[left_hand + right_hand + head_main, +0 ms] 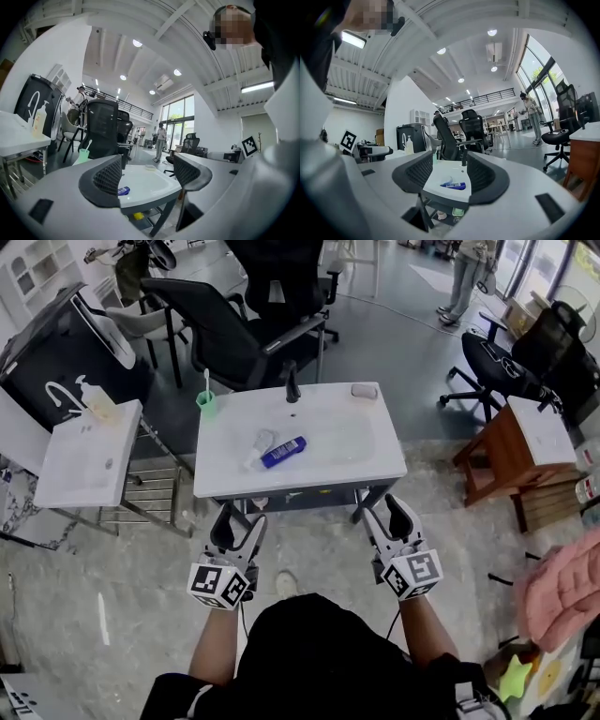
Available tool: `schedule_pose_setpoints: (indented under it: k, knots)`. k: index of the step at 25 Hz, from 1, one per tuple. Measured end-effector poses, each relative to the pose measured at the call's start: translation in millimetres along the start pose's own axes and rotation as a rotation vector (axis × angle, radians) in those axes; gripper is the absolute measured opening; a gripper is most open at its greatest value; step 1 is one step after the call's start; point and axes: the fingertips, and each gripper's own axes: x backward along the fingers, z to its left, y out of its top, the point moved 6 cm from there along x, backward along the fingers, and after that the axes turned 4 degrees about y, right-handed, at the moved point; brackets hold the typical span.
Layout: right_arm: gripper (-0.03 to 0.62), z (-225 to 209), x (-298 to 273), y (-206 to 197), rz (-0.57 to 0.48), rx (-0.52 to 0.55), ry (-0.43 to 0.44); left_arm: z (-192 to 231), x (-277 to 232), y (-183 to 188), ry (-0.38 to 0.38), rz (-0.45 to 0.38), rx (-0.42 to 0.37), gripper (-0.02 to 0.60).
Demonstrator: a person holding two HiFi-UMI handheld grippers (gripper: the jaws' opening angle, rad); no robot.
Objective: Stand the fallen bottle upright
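Bottle (pixel 282 452) lies in sink (pixel 375 470), ctr frame. Cup (pixel 206 401) on sink's upper-left corner, faucet (pixel 292 385) top-mid, soap (pixel 364 390) upper-right. 2nd sink (pixel 89 456) left. Left gripper (pixel 240 518) & right gripper (pixel 382 512) below sink.

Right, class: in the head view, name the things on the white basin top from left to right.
green cup → fallen blue bottle → small grey block. The black tap is left out: it stands in line with the bottle.
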Motion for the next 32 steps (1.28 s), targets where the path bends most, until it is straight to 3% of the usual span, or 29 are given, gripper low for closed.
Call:
schedule_pose_setpoints:
  k: [13, 25, 32]
  knots:
    - [0.236, 24, -114, -12, 0.061, -0.053, 0.074, 80, -32, 8, -0.038, 0.026, 0.025, 0.357]
    - [0.212, 16, -211, -19, 0.154, 0.082, 0.257, 120, -54, 5, 0.027, 0.041, 0.031, 0.357]
    - [0.212, 13, -293, -41, 0.276, 0.287, 0.416, 146, -74, 21, 0.133, 0.002, 0.054, 0.357]
